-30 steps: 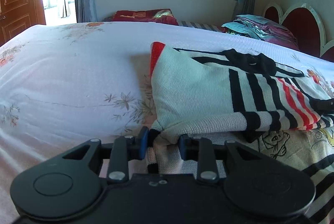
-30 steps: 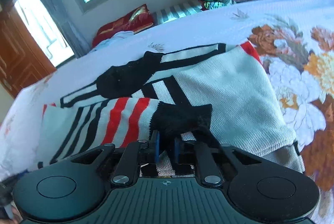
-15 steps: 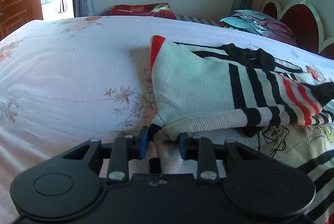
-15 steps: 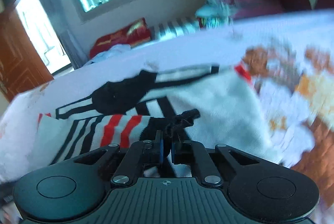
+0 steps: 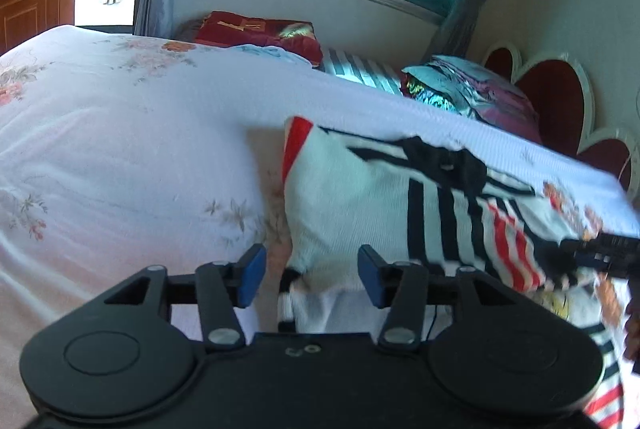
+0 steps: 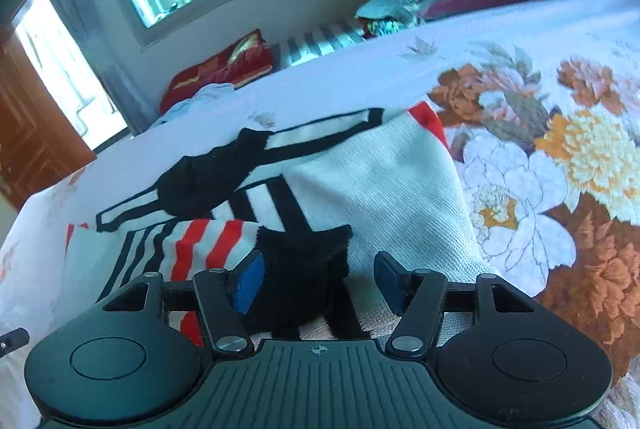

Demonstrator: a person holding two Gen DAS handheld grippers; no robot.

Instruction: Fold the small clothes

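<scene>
White floral bedsheet [image 5: 120, 157] covers the bed and carries the whole workpiece. A striped knit sweater [image 5: 360, 205] lies on it, partly folded: the white body panel is uppermost, and a sleeve banded in black and red is laid across it.

Governing relation: the sweater's long axis runs from 9 o'clock to 3 o'clock across the left wrist view. Its folded edge sits at 12 o'clock, just beyond the left gripper [image 5: 312, 275], and the striped sleeve end is at 3 o'clock. The right gripper [image 6: 318, 283] is the nearer tool to that end; the black sleeve cuff [image 6: 300, 269] lies between its spread fingers.

Tool state: both grippers have their jaws apart and clamp nothing. Fabric lies between the fingers of each, but whether a pad touches it cannot be determined.

View differences: the left wrist view shows the other tool at 3 o'clock, at the sleeve end, and a printed cartoon figure on the lower layer of the garment. The right wrist view shows the black collar [image 6: 208, 177] at 11 o'clock and the large orange flower print on the sheet at 3 o'clock.
</scene>
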